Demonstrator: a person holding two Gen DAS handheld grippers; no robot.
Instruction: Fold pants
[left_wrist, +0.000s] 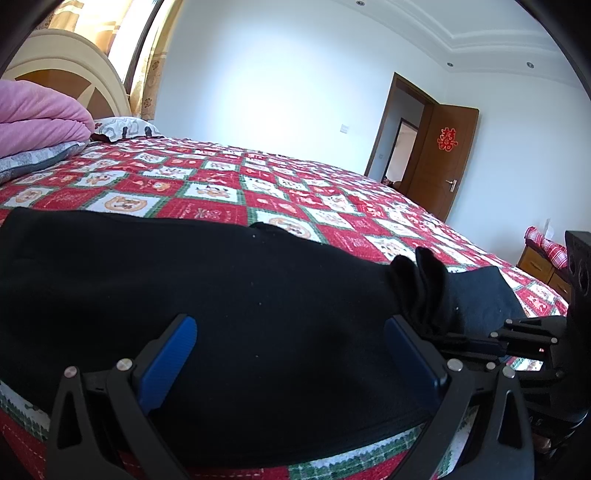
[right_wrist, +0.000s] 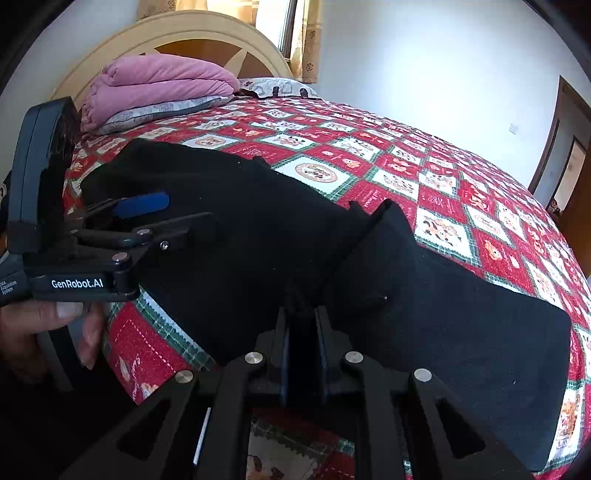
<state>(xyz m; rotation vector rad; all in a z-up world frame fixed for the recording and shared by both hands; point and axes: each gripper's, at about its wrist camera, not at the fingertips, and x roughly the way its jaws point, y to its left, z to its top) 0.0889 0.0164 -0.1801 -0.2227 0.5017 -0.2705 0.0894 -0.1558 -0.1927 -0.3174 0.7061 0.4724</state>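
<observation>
Right wrist view showed one pair of black pants (right_wrist: 295, 236) spread along the near edge of one bed with a red checked quilt (right_wrist: 436, 173). One right gripper (right_wrist: 303, 314) was clenched on a bunched fold of the pants at six o'clock. One left gripper (right_wrist: 162, 218) sat at nine o'clock over the pants, its two blue pads (left_wrist: 170, 354) spread wide, holding nothing. One pink folded blanket (right_wrist: 162, 85) lay at eleven o'clock atop one grey pillow (right_wrist: 162, 110).

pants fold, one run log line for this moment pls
right gripper: shut on pinched fold of black pants | left gripper: open over pants | pants: on checked bedspread
</observation>
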